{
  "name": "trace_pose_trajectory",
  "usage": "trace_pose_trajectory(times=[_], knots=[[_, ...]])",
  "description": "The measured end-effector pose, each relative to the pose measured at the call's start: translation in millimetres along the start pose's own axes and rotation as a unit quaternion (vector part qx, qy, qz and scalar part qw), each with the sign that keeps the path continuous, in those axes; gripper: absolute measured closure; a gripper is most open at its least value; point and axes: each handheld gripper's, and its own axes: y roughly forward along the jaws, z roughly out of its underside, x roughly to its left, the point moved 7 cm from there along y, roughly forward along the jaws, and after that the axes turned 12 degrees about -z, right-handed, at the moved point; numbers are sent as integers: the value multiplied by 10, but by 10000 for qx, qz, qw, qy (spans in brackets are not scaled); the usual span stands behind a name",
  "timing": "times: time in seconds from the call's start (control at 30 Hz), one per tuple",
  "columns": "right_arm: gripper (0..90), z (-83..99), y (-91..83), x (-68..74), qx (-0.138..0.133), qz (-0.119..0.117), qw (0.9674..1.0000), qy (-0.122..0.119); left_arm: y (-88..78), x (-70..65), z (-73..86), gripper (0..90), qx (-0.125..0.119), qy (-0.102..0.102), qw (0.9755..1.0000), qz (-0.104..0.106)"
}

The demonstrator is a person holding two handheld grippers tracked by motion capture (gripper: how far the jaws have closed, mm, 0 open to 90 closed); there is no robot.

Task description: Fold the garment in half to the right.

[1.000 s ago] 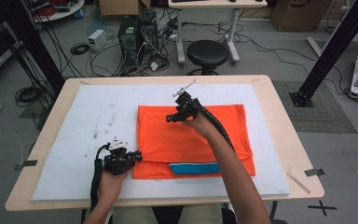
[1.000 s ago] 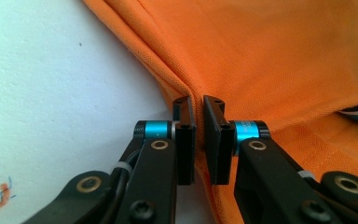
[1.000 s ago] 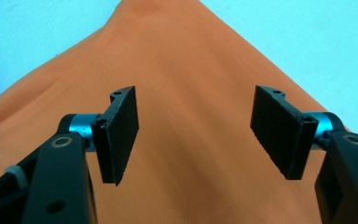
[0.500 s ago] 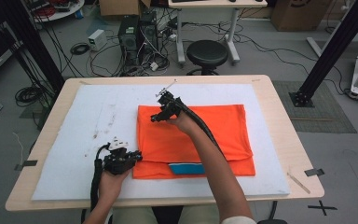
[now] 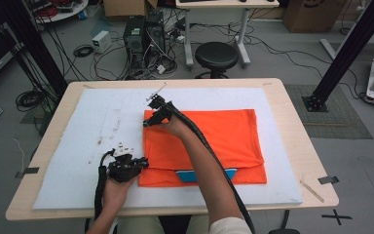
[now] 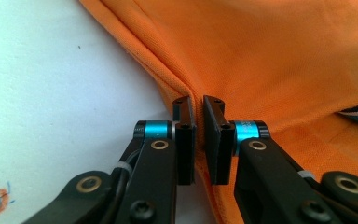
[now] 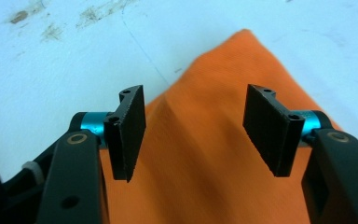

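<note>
Pinching the near left edge of the folded orange knit shirt [image 6: 279, 60], the left gripper [image 6: 198, 135] has its fingers nearly closed on a thin fold; that little cloth could slip free if tugged. Farther off, the right gripper [image 7: 196, 126] hovers with fingers wide over the shirt's far left corner on the white padded tabletop [image 5: 92, 126], and may grab only one layer. No containers here.
</note>
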Motion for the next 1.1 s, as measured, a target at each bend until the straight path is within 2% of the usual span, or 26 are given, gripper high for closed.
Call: trace_pose_trajectory(times=[0.07,0.17,0.23,0.3,0.43,0.53,0.63,0.8,1.0,1.1], knots=[[457,-21,65,30,49,-14,10000,-25,0,1,-1,833,-4,-5,10000,0],[468,-33,148,56,143,-14,9999,-79,2,2,-1,833,-17,-14,10000,6],[474,-16,194,55,273,66,9996,-78,2,3,-1,832,-19,-6,10000,9],[497,-21,200,57,273,110,9995,-88,4,3,-1,832,-26,-9,10000,8],[577,-23,208,60,380,394,9982,-225,9,-2,-4,832,-60,37,10000,-12],[657,-29,207,59,415,508,9976,-230,15,-3,-9,832,-83,31,10000,-28],[793,-38,207,71,454,528,9972,-261,16,1,-15,832,-123,85,9999,-85],[832,-41,203,87,473,554,9971,-214,5,-9,-27,833,-195,81,9997,-104],[843,-28,144,79,284,473,9984,-107,-41,-21,-96,833,-330,28,9995,-8],[844,-40,61,70,159,437,9989,-74,-62,-59,-166,833,-402,108,9991,-9]])
